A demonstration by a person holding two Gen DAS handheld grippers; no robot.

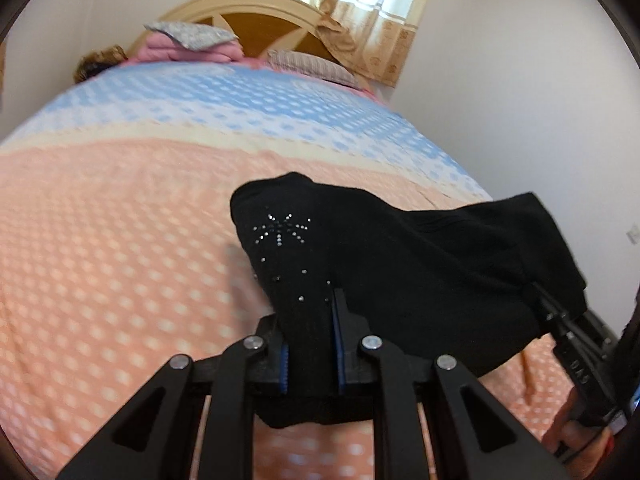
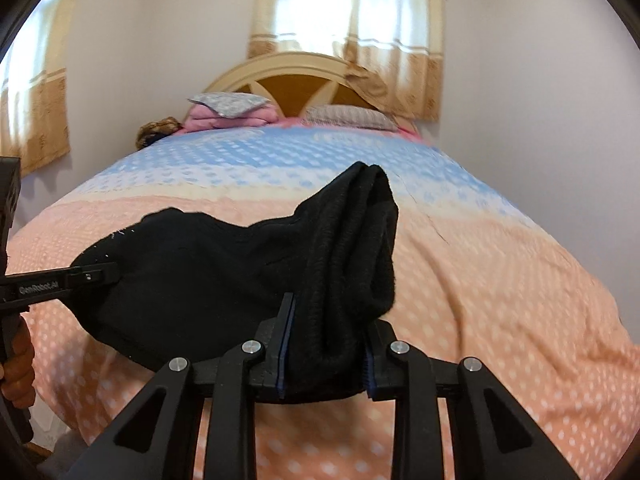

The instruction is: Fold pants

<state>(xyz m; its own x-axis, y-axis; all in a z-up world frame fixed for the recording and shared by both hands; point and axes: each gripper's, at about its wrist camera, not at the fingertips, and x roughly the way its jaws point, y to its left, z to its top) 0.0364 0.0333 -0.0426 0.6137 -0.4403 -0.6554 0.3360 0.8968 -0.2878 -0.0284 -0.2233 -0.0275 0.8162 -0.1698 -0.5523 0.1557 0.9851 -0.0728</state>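
The black pants (image 1: pixel 400 264) hang stretched between both grippers above the bed. My left gripper (image 1: pixel 310 340) is shut on one end, where a rhinestone star pattern (image 1: pixel 282 229) shows. My right gripper (image 2: pixel 326 344) is shut on the other end, a bunched ribbed edge (image 2: pixel 360 240). The pants (image 2: pixel 192 272) sag in the middle between them. The right gripper (image 1: pixel 540 296) shows at the right in the left wrist view. The left gripper (image 2: pixel 100 274) shows at the left in the right wrist view.
The bed (image 2: pixel 480 280) has a peach and blue dotted cover. Pillows (image 2: pixel 348 117) and folded pink bedding (image 2: pixel 228 114) lie by the headboard (image 2: pixel 296 76). Curtained windows (image 2: pixel 352 24) are behind, white walls on both sides.
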